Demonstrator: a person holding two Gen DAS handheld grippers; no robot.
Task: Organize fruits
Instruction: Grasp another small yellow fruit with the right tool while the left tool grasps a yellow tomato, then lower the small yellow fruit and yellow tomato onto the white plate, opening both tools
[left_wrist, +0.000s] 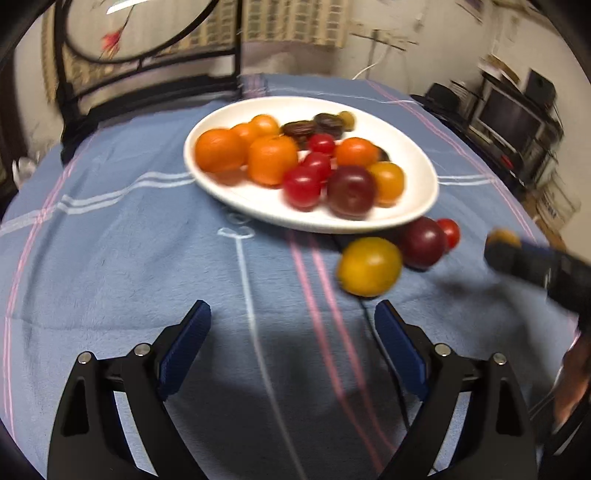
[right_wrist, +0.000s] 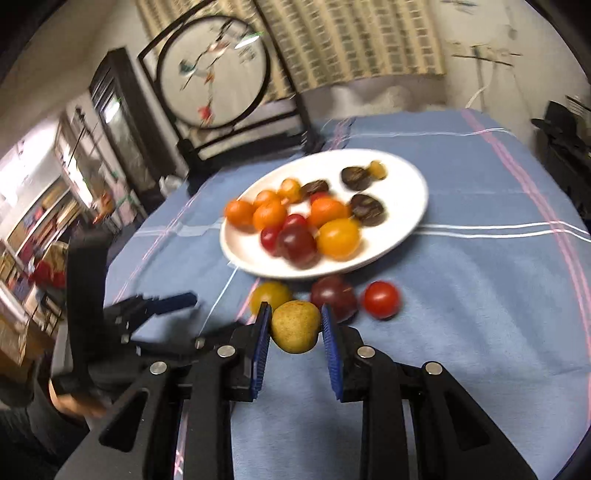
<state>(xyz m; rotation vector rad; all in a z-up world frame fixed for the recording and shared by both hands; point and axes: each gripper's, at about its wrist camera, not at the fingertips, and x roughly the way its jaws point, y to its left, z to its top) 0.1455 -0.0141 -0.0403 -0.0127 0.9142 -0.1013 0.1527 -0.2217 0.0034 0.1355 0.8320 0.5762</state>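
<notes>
Right hand-held gripper (right_wrist: 294, 328): clenched on a small yellow-green fruit (right_wrist: 295, 326), blue pads pressing both its sides, fruit lifted clear of the cloth (right_wrist: 461, 332).
Left hand-held gripper (left_wrist: 291, 332): released, jaws wide, nothing between them, over bare cloth at the table's near edge.
Loose fruit: a yellow tomato (left_wrist: 369, 266), a dark plum (left_wrist: 423, 242) and a red tomato (left_wrist: 448, 232) lie touching in a row on the cloth, just beside the plate's near rim.
Plate (left_wrist: 236, 192): white, mid-table, loaded with oranges (left_wrist: 219, 149), red tomatoes, a plum, a yellow tomato and dark fruits at the back.
Far edge: a round framed screen (right_wrist: 212, 72) stands at the table's far left corner.
</notes>
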